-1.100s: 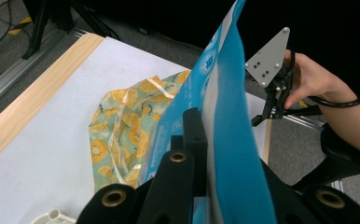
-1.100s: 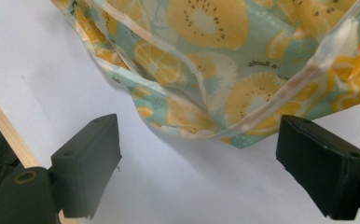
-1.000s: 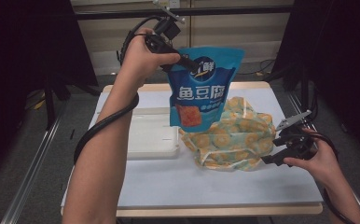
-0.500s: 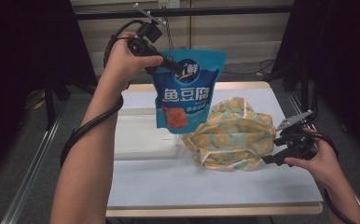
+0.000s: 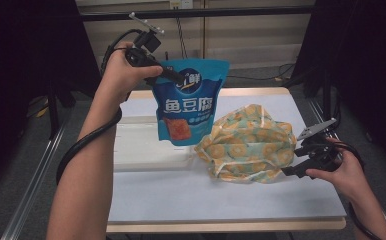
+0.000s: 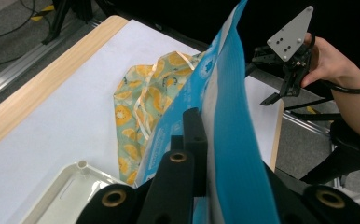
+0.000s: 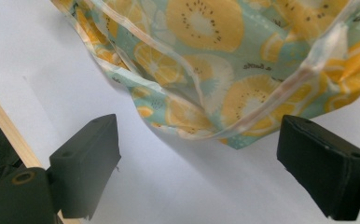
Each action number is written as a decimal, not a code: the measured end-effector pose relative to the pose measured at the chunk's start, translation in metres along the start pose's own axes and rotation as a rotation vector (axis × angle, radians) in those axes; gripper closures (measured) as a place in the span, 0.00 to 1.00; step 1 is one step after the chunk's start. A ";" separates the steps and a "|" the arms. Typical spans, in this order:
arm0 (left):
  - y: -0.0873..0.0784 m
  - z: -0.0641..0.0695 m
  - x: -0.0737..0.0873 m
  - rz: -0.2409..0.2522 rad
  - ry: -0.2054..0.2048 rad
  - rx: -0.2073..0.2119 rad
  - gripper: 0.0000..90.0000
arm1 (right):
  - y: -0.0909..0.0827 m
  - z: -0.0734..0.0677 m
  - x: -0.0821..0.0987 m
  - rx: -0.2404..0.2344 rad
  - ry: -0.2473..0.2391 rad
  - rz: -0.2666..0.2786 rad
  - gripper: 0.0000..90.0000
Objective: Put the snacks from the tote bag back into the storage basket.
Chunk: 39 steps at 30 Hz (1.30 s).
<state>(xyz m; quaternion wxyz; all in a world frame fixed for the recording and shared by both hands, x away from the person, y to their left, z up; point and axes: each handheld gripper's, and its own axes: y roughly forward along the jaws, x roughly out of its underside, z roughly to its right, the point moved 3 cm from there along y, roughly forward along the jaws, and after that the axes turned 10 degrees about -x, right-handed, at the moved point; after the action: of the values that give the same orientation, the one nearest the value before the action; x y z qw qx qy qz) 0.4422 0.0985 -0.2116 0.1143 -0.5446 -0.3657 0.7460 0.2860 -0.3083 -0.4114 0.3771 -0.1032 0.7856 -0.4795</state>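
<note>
The left gripper [image 5: 173, 77] is clamped on the top edge of a glossy blue snack pouch with white lettering and an orange picture panel [image 5: 188, 105], holding it lifted clear of the white-topped table with pale wooden edging [image 5: 221, 192]. The pouch hangs by its own weight from that one pinch point, printed face toward the high camera, its lower end above the gap between a shallow white plastic tray [image 5: 131, 145] and a crumpled soft fabric bag, pale green with orange fruit slices and a whitish drawstring [image 5: 251, 142]. The left gripper view confirms the grip: the black jaws stand close together with the blue film sandwiched between them, the pouch [image 6: 229, 121] seen edge-on. Gripping at the sealed top is judged sensible, since the film there is flat and stiff and the contents sag away from the jaws. The fabric bag lies on the table to the right of the tray, mouth partly slack. The right gripper [image 5: 293, 170] rests low at the bag's right edge with its jaws spread wide and nothing between them; the right gripper view shows the bag's hem and cord [image 7: 225, 135] just ahead of the two open pads, not touched. Judged purpose: the right side is positioned to catch the bag's rim and hold it open while the left brings the pouch across.
</note>
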 end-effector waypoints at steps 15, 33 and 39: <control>-0.010 -0.017 0.022 0.015 -0.038 -0.007 1.00 | -0.002 -0.001 0.000 0.005 -0.011 -0.001 0.14; 0.014 -0.041 0.062 -0.044 -0.057 0.002 1.00 | -0.002 0.001 0.002 0.008 0.009 -0.004 0.14; 0.024 -0.046 0.073 -0.046 -0.064 0.008 1.00 | 0.000 0.003 0.002 0.012 -0.002 -0.011 0.14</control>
<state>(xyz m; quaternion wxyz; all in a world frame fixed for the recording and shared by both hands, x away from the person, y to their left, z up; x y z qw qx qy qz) 0.4611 0.1424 -0.2875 0.1217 -0.5116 -0.3787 0.7616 0.2864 -0.3114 -0.4128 0.3757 -0.1057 0.7820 -0.4860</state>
